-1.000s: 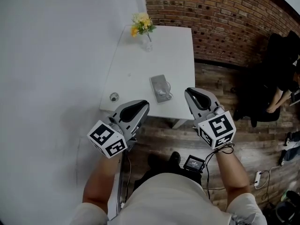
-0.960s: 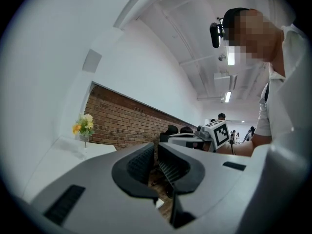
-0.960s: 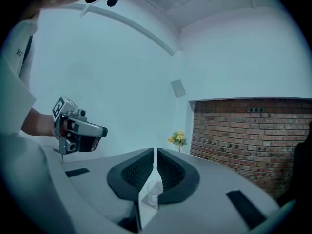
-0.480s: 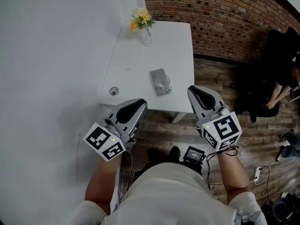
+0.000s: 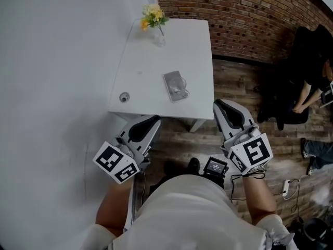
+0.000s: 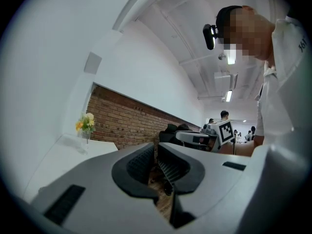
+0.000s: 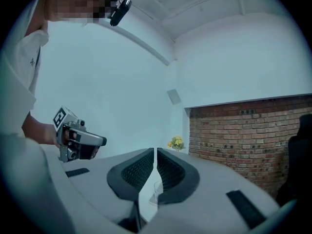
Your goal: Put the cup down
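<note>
Cup (image 5: 180,86) looks set down, task likely done. White counter (image 5: 145,61) is clear of both grippers. Left gripper (image 5: 152,121) and right gripper (image 5: 220,104) hang off its near edge, each pressed together, nothing held. Grey mat (image 5: 170,80) lies toward the counter's near edge, cup upright on it. Risk: a gripper swung over the counter clips the light cup, tipping it or shoving it off.
</note>
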{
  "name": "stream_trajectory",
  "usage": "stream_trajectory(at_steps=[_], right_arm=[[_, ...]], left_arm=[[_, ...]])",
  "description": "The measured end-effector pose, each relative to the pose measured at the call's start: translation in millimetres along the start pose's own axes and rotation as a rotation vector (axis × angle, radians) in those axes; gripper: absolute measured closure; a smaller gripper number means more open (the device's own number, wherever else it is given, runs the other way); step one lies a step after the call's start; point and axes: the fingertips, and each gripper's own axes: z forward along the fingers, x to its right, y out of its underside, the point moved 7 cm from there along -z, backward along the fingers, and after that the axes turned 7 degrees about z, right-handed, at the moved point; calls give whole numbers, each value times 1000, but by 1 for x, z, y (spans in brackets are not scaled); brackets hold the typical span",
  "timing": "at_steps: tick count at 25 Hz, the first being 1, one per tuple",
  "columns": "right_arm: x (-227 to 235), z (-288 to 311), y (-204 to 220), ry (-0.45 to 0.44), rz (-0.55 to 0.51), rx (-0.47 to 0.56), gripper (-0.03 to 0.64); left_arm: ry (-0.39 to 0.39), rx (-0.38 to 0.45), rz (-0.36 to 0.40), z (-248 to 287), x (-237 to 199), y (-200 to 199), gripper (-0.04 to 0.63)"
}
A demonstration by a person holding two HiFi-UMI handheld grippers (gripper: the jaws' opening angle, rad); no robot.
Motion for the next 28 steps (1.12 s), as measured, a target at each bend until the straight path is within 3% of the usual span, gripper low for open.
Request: stream_trajectory(at_steps=[7,20,28], right_arm=[[-7,-16,5,-3,29,31,584],[-14,-29,25,33,73,-9,584],[-20,-32,33,29,98,-43,584]], left_arm=[[0,-24,-37,-5,9,12,563],[-1,-54,-86,-16,24,33,563],[-15,-22,-89,-20,36,38,563]])
